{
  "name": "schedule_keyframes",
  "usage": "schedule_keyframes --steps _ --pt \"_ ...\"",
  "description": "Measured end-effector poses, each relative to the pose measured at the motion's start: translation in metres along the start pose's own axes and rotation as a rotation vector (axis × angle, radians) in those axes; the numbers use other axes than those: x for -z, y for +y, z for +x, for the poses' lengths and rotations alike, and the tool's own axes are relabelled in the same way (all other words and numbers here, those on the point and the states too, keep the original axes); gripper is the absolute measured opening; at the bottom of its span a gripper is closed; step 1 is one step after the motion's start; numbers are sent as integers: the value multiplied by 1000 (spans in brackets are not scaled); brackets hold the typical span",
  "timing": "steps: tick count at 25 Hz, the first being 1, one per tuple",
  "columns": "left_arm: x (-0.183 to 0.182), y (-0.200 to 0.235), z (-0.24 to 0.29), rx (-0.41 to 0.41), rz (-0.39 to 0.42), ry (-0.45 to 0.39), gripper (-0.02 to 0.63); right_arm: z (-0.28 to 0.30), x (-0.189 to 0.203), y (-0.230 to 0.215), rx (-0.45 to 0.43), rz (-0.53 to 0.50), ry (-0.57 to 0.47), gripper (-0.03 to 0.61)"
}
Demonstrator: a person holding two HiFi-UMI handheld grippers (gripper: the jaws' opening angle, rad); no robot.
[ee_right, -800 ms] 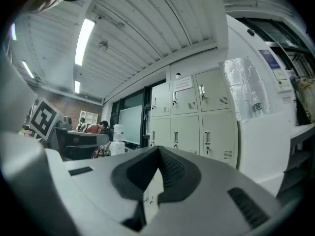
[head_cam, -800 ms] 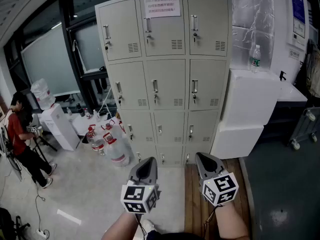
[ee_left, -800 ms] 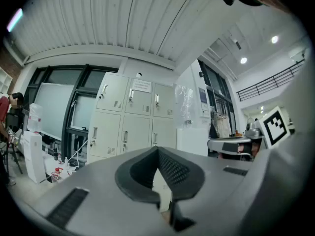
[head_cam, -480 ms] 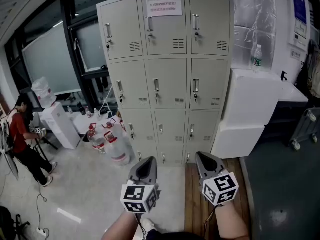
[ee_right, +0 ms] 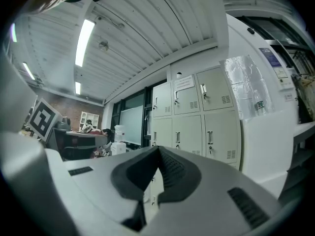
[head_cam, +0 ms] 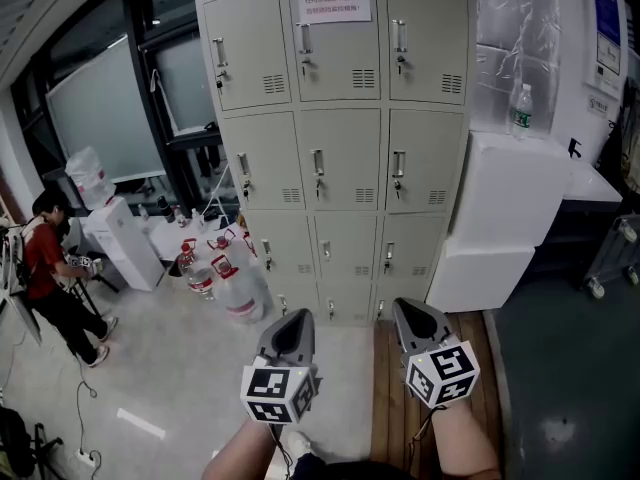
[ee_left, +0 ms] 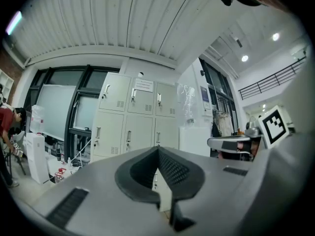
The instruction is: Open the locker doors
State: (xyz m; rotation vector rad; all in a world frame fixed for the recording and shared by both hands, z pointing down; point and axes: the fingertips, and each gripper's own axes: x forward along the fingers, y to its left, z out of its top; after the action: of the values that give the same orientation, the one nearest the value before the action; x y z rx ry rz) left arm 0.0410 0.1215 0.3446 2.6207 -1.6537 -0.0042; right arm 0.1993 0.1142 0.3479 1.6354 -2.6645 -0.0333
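Both tools are out in front of me and level, my left gripper (head_cam: pixel 291 320) beside my right gripper (head_cam: pixel 410 310), each with its jaws pressed together and nothing caught between them. The grey locker (head_cam: pixel 340 148) stands straight ahead, well apart from both tips, and every door I can see on it sits closed. A paper notice (head_cam: pixel 335 0) is on the top middle door, with water jugs (head_cam: pixel 235 288) at its left foot and white boxes (head_cam: pixel 505 208) against its right side.
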Motion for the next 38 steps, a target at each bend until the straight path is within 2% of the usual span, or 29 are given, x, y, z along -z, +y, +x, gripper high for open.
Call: schedule_keyframes --steps 17,27,38 --pt "0 42 8 -11 2 6 2 44 1 19 -18 10 14 0" --pt "2 103 25 -29 -23 15 1 103 8 37 -25 19 36 0" --pt "4 180 70 -21 -40 33 0 191 16 49 -15 42 55 0"
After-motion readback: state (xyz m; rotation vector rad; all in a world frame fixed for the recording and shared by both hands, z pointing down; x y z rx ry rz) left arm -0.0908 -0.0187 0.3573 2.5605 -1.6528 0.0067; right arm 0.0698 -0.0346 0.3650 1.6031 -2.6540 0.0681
